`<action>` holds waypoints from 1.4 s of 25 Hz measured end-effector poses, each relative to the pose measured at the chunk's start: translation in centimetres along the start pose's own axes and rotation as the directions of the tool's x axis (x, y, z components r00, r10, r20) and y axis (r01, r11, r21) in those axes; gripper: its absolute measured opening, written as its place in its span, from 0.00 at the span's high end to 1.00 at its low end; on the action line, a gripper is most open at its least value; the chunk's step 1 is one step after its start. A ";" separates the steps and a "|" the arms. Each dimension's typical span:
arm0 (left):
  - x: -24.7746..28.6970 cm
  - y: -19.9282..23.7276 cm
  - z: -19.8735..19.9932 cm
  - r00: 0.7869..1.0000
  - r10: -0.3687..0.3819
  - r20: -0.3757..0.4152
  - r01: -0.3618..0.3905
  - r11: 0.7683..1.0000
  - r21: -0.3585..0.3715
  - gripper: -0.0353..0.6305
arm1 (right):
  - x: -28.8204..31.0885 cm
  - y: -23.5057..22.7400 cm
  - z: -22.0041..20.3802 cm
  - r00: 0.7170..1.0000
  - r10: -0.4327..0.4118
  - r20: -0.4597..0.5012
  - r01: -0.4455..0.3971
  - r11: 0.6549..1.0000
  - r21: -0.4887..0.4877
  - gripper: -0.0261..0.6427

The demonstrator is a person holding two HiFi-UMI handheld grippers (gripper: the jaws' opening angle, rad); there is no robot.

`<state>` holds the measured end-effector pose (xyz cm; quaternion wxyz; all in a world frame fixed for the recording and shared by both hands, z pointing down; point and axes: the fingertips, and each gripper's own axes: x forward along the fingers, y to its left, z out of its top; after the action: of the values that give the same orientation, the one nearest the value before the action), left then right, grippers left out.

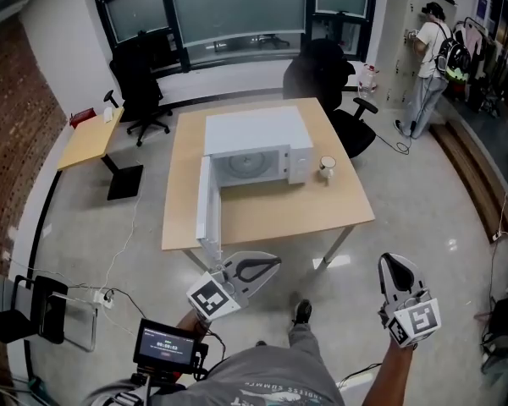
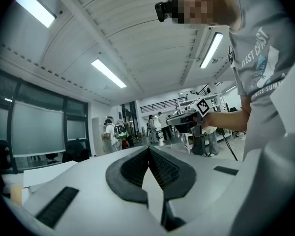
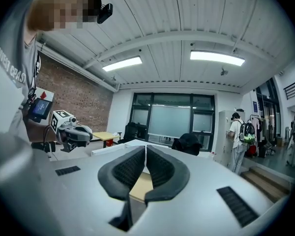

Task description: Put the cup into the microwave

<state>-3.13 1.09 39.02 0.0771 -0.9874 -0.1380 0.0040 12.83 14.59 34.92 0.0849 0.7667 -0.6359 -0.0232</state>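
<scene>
Left gripper and right gripper: fingers clenched, empty; microwave stands open to receive cup just beside it.

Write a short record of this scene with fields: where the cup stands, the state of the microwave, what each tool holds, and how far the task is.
cup: upright on the table, just right of the microwave, outside it
microwave: on the table, its door wide open on its left side
left tool: jaws together, nothing between them, short of the table
right tool: jaws together, nothing between them, short of the table
task: cup not yet picked up, not yet in the microwave
</scene>
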 end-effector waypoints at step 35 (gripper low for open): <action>14.8 23.0 -10.3 0.936 0.270 -0.226 -0.307 0.940 -0.149 0.92 | 37.3 -22.5 -16.3 0.959 0.246 -0.143 -0.220 0.960 0.174 0.93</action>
<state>17.67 -18.23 45.91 -0.0014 -0.9950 0.0178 -0.0978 44.16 -16.26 50.10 0.0784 0.6899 -0.7128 0.0997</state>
